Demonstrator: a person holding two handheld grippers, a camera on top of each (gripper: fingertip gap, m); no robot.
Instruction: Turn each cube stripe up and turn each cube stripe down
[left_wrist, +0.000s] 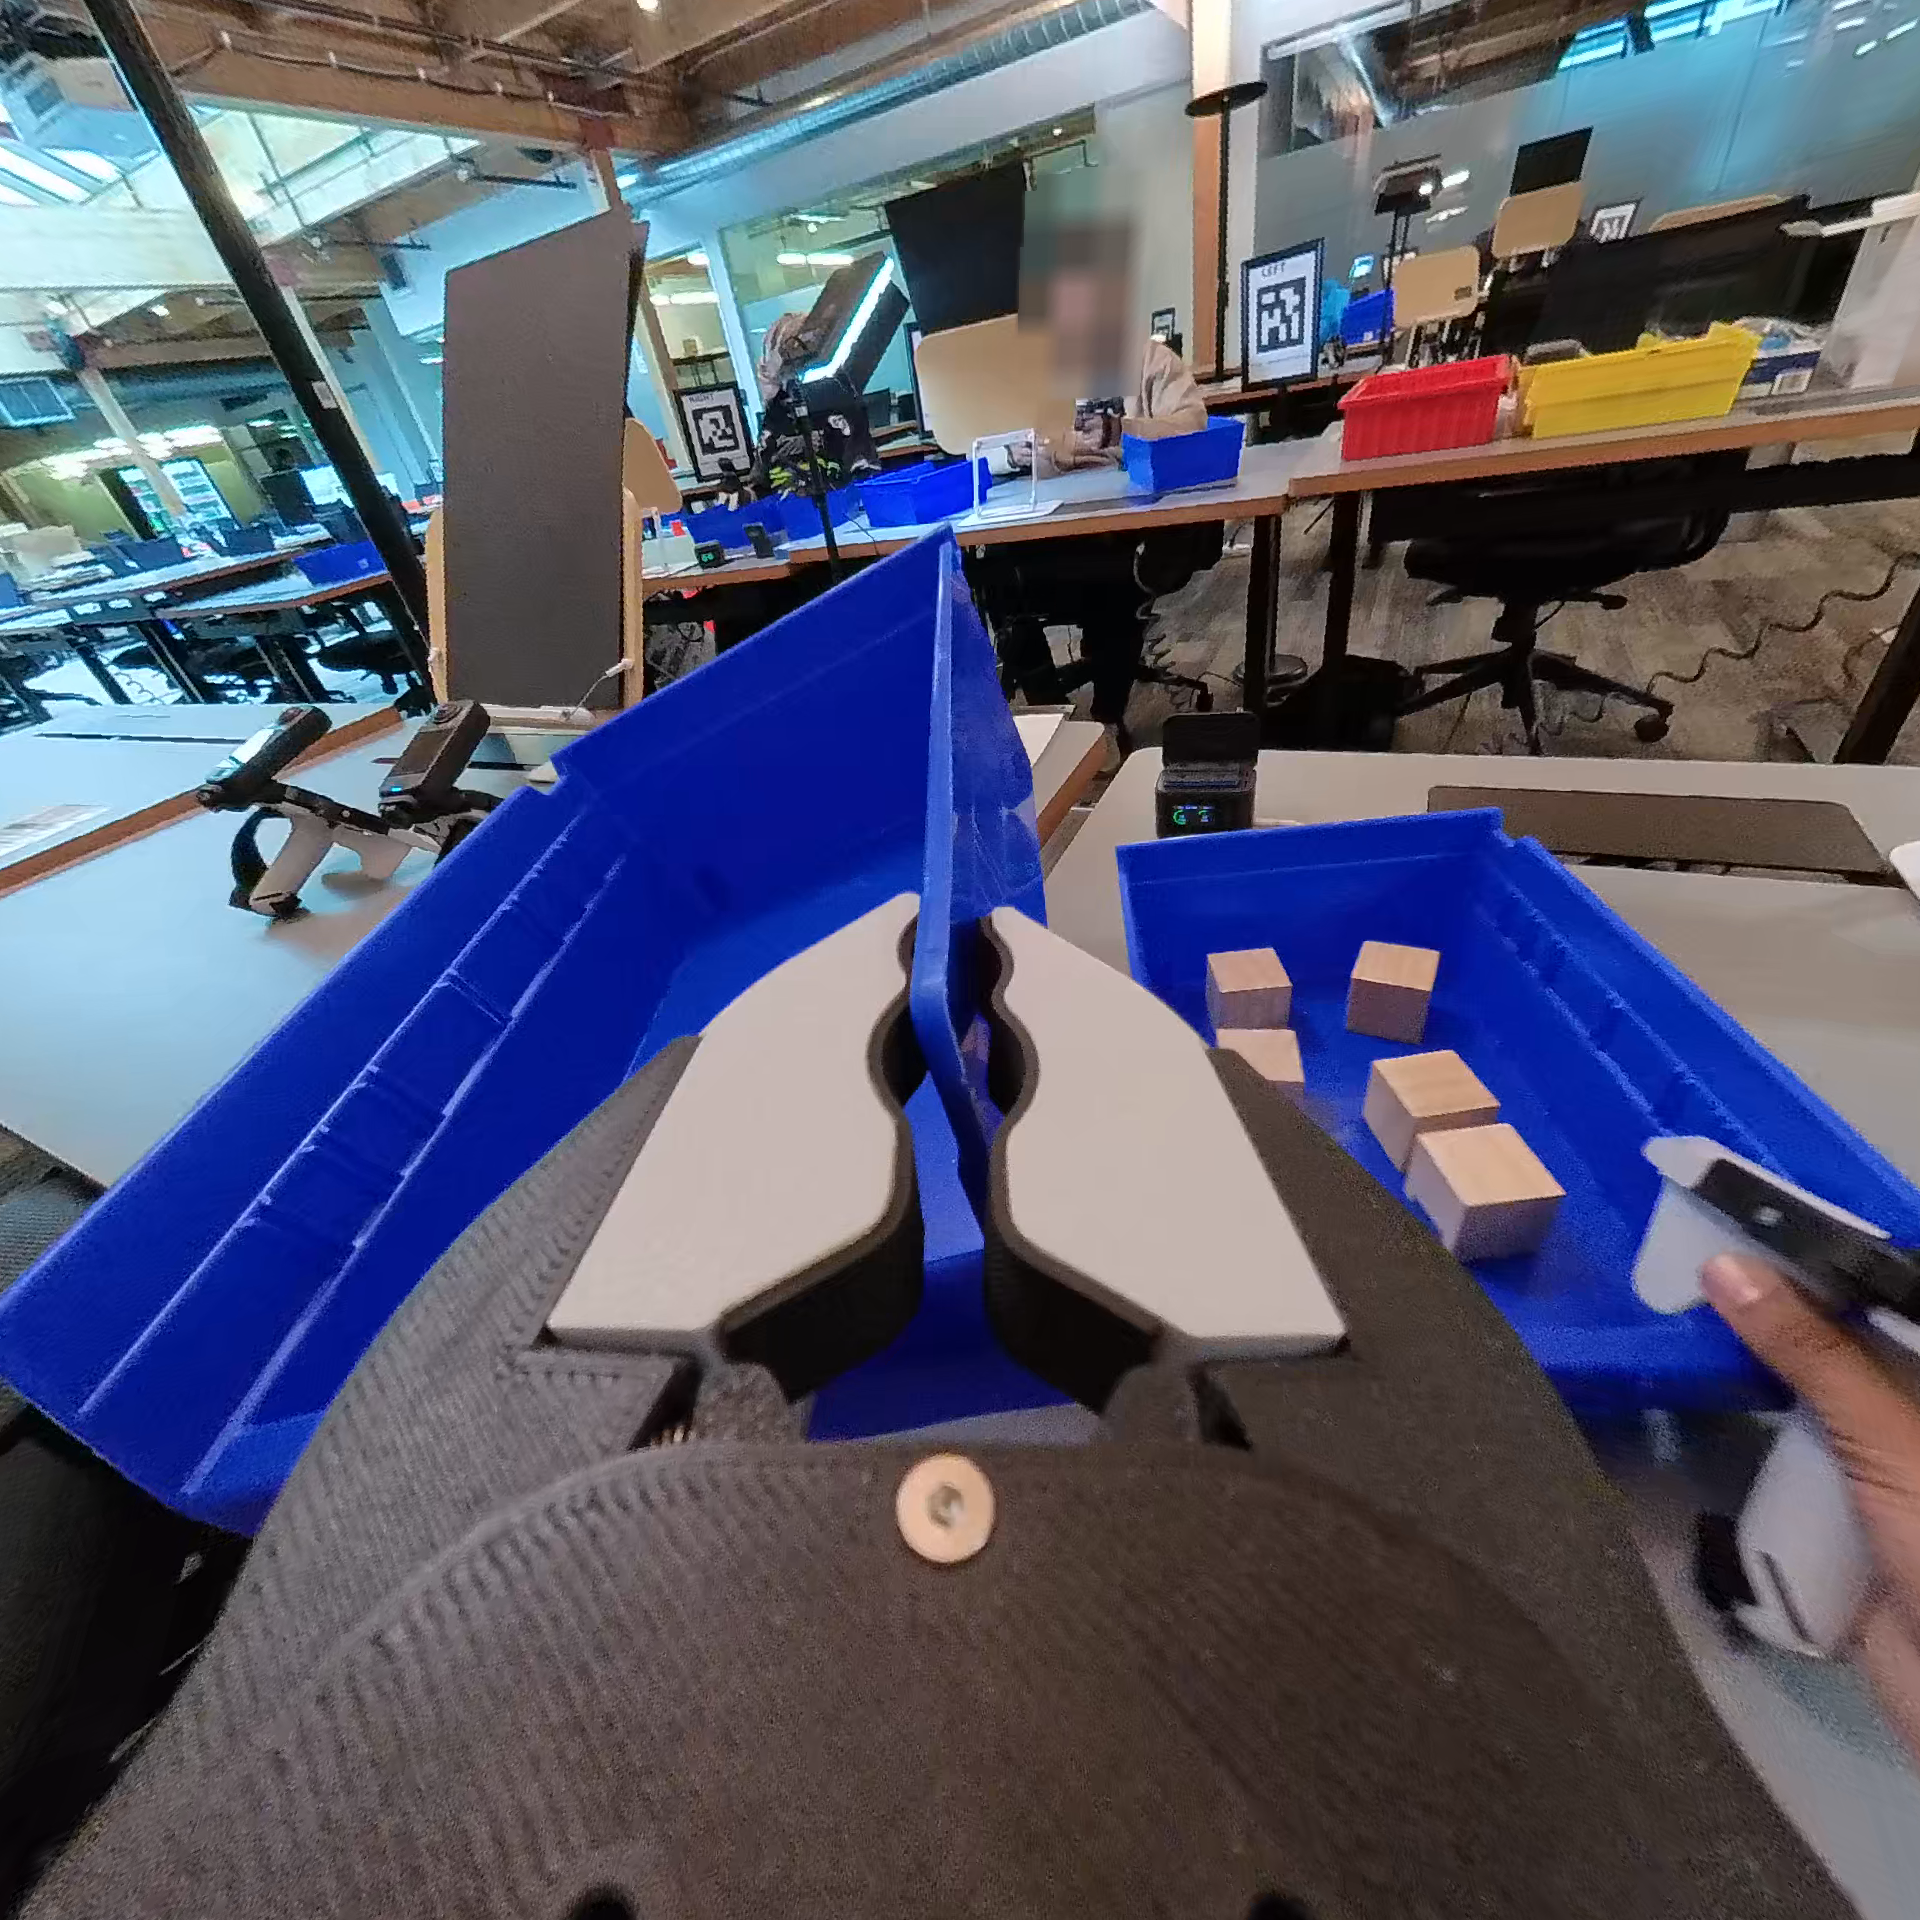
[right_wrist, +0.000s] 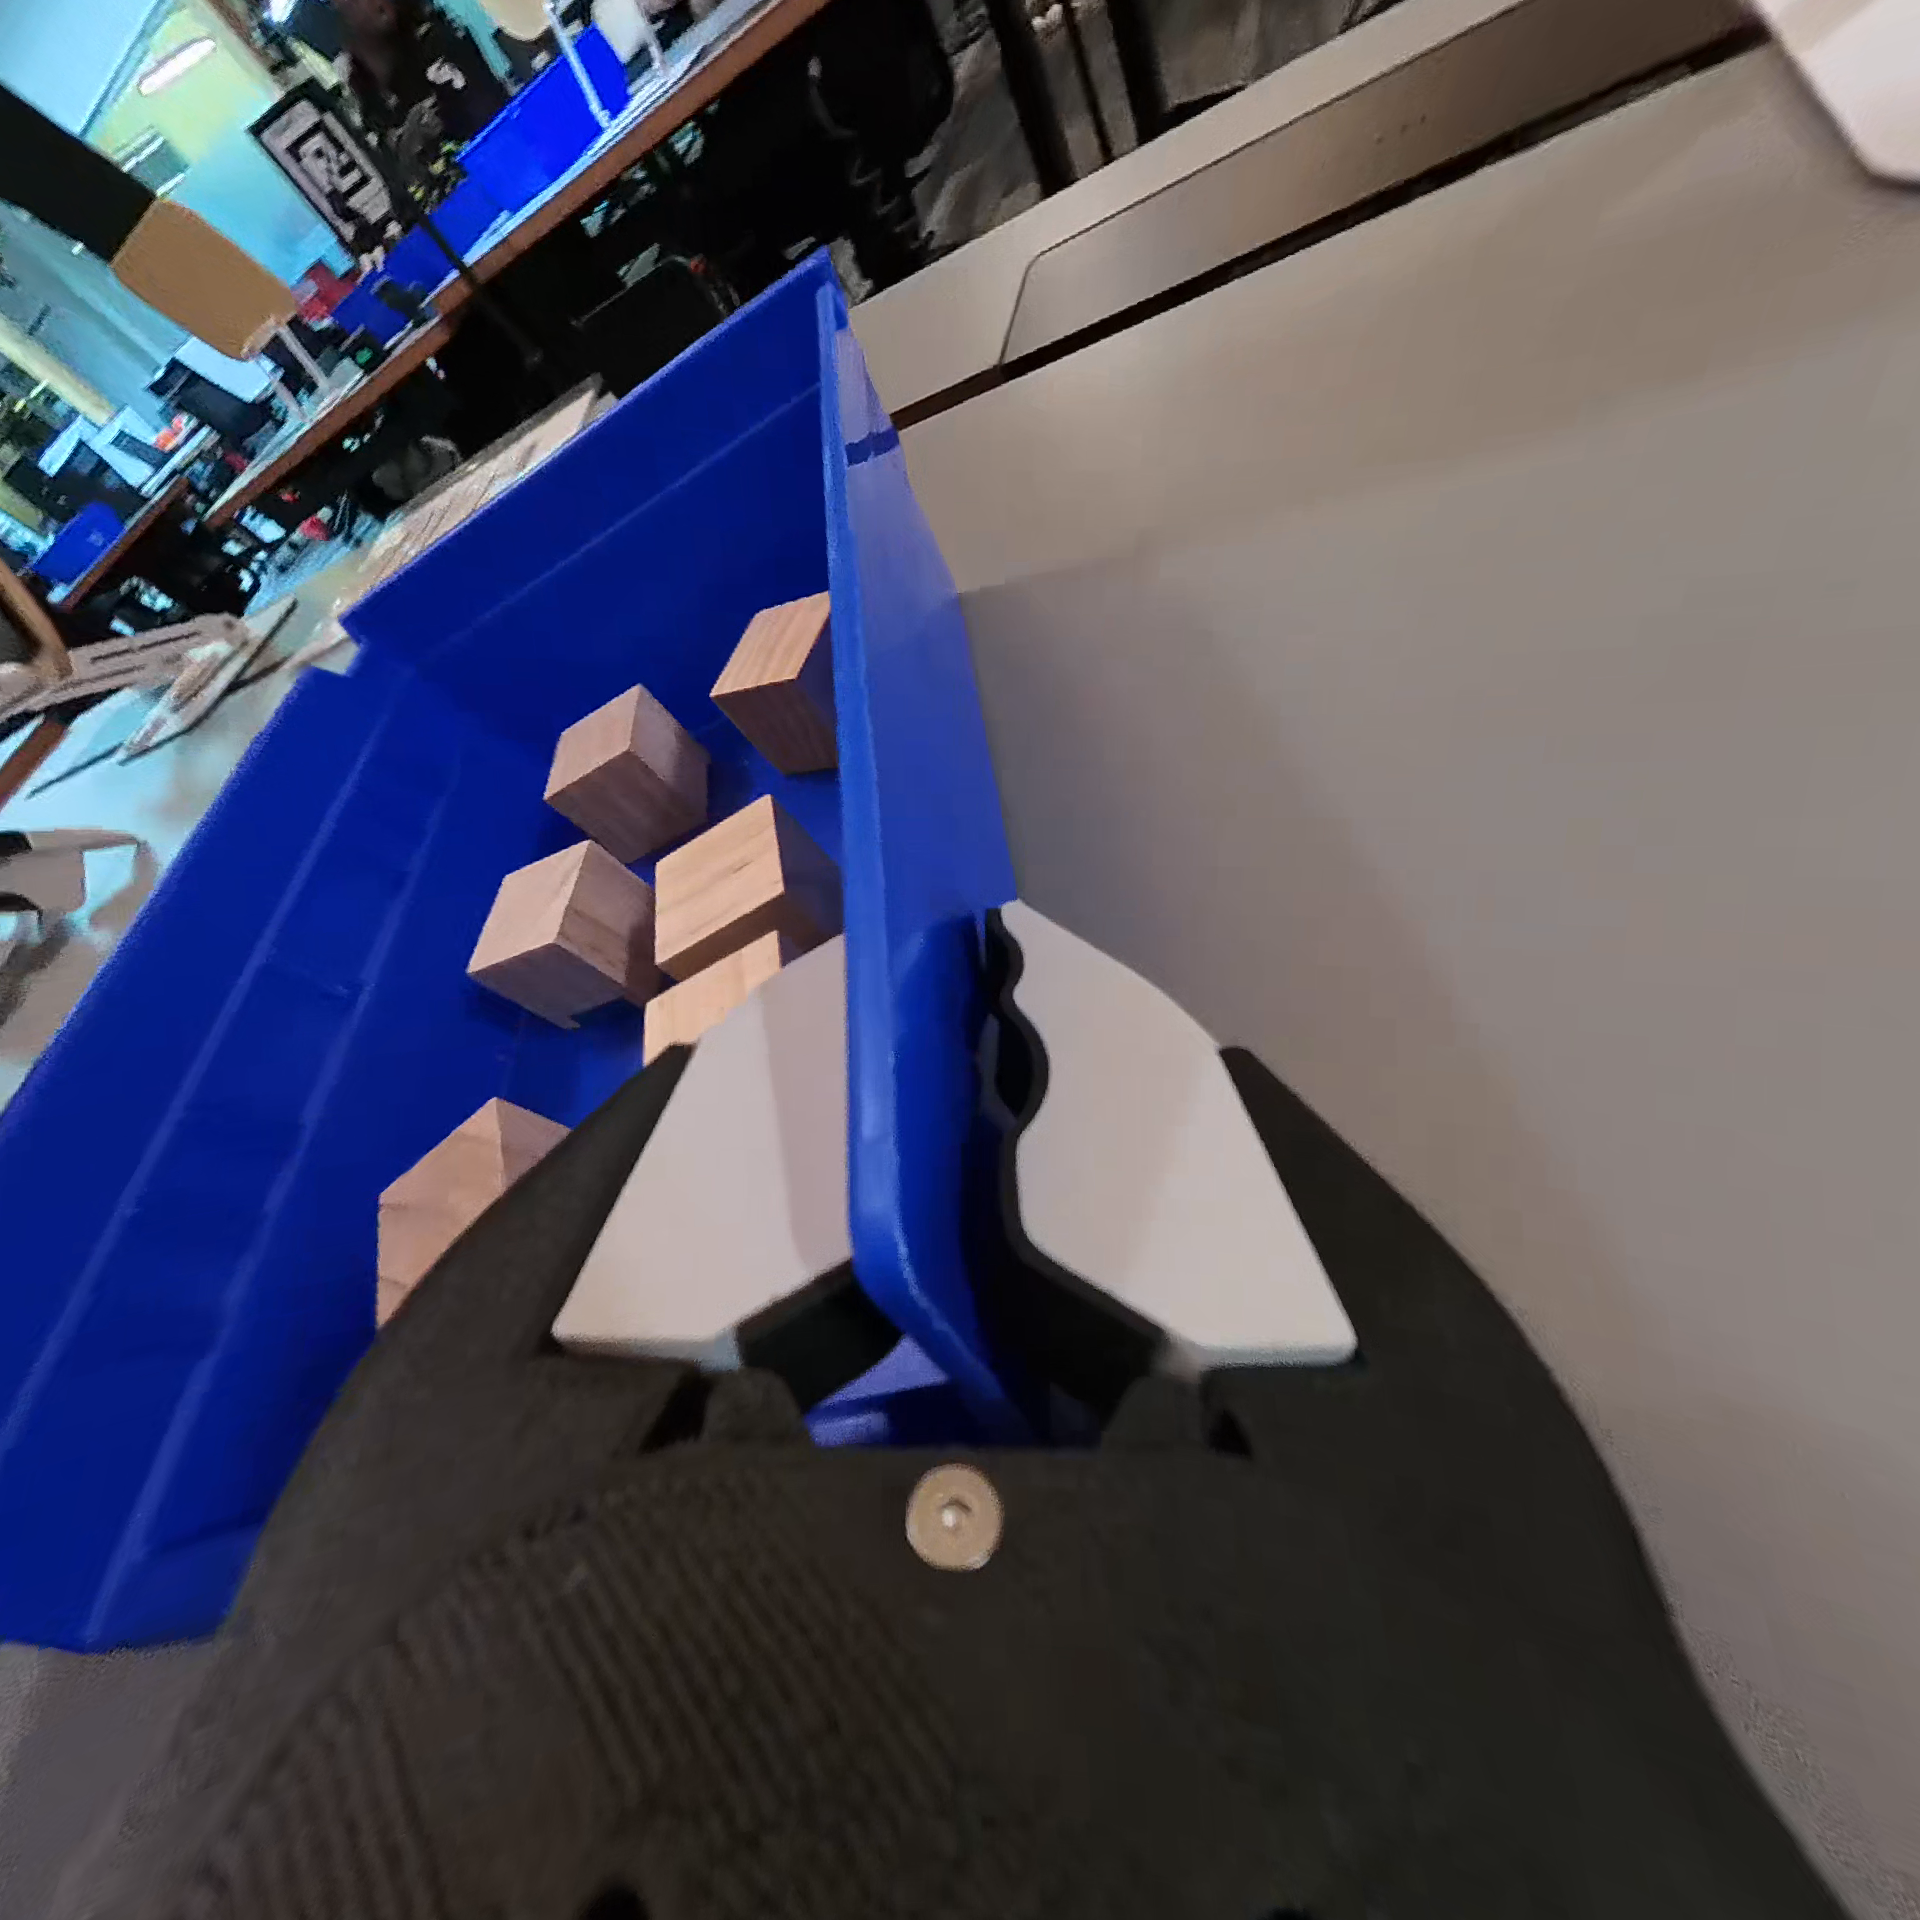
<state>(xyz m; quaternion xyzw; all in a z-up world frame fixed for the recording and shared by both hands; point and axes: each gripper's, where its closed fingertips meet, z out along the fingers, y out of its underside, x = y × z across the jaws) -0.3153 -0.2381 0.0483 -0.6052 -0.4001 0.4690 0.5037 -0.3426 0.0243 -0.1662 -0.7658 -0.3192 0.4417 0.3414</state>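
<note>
My left gripper (left_wrist: 951, 935) is shut on the right side wall of a large blue bin (left_wrist: 520, 1039), which is tilted and shows no contents. To its right a second blue bin (left_wrist: 1621, 997) holds several plain wooden cubes (left_wrist: 1392, 987); no stripe shows on them. My right gripper (right_wrist: 914, 935) is shut on the right wall of that cube bin (right_wrist: 904, 727), with the cubes (right_wrist: 623, 774) just left of its fingers. It also shows in the left wrist view (left_wrist: 1745, 1216), held by a hand at that bin's near right corner.
Both bins are on a grey table (right_wrist: 1455, 727). Two spare hand-held grippers (left_wrist: 343, 810) lie at far left. A small black device (left_wrist: 1205, 779) and a dark mat (left_wrist: 1662, 831) are behind the cube bin. A person sits at a far desk with red (left_wrist: 1423, 405) and yellow bins.
</note>
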